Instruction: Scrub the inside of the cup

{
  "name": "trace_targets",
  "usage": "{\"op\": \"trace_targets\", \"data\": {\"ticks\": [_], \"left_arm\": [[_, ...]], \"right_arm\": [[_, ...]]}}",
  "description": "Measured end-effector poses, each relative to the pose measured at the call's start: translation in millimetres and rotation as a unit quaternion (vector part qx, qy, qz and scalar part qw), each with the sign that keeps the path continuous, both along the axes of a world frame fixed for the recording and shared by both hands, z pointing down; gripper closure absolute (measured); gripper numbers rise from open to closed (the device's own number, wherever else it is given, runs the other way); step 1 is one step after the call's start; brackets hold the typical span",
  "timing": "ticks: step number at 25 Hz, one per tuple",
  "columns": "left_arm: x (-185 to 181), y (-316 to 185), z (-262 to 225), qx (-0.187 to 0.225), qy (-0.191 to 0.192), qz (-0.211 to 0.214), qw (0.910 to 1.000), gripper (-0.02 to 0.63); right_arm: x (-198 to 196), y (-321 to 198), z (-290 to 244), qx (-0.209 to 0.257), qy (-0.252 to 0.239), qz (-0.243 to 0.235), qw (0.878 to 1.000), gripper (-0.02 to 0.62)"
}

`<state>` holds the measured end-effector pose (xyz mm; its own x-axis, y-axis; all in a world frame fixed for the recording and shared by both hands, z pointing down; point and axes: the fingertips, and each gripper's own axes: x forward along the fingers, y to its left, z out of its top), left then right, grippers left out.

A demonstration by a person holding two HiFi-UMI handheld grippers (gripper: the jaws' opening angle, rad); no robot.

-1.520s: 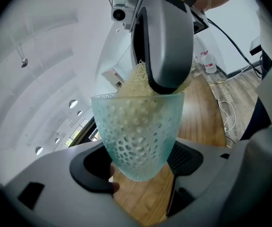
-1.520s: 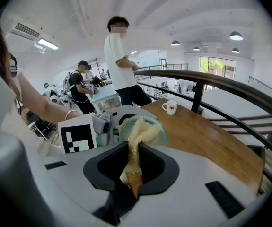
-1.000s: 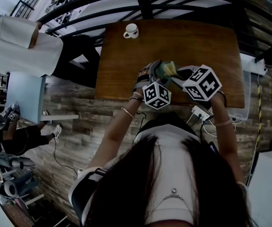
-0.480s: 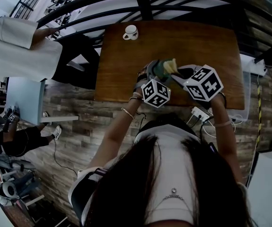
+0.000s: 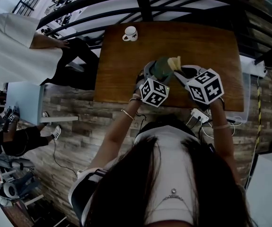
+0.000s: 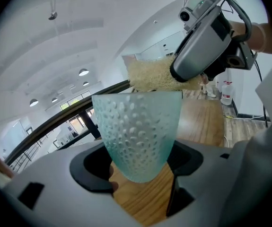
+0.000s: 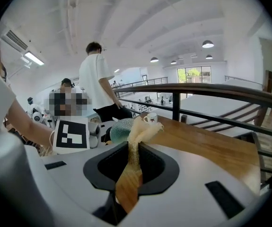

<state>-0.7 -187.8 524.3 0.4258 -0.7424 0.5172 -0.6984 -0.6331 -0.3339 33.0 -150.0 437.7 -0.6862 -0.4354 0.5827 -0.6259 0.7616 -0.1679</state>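
A teal dimpled cup sits clamped between the jaws of my left gripper, held above the wooden table. In the head view the cup is tilted, with its mouth toward the right gripper. My right gripper is shut on a yellowish mesh scrub cloth, pinched thin between its jaws. The cloth's free end lies at the cup's rim; in the left gripper view the cloth shows just past the rim. How deep it reaches inside is hidden.
A white mug stands at the table's far left corner, also seen as the mug in the right gripper view. A dark railing runs behind the table. A person in white stands at the left.
Both grippers have shifted slightly away from me over the table. The cup has rolled in the left gripper, and the cloth's end now sits higher at its rim. The person at left moved.
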Motion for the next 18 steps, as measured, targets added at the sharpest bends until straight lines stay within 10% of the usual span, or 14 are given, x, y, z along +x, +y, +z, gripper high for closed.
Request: {"op": "trace_targets", "data": {"ticks": [18], "left_arm": [[7.9, -0.5, -5.6, -0.028, 0.058, -0.029, 0.9975, 0.256]], "right_arm": [[41.4, -20.1, 10.9, 0.026, -0.032, 0.108, 0.993, 0.515]]}}
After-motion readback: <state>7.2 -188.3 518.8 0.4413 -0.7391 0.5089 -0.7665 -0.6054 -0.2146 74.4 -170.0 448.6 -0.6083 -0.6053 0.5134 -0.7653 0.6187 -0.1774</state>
